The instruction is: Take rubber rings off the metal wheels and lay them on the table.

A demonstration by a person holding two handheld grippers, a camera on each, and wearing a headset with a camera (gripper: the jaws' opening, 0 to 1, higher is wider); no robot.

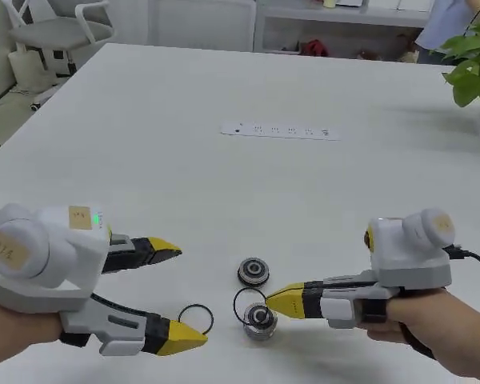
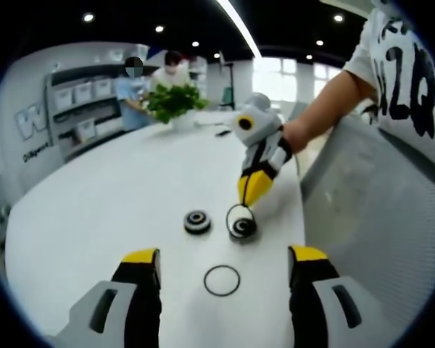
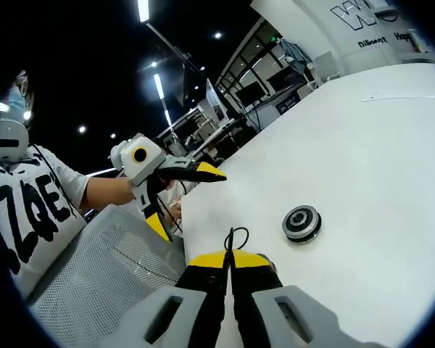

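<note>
Pinching a rubber ring at one wheel, right gripper fingers clamp; left gripper gapes.

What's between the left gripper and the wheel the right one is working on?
One loose rubber ring, flat on the table, apart from the wheel; the left gripper view shows it ahead of the open jaws.

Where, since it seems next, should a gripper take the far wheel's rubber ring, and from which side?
Probably pinch the rubber ring at its outer edge, from above on the side toward the left gripper: the far wheel lies flat, hub up, and the other wheel crowds its near side.
</note>
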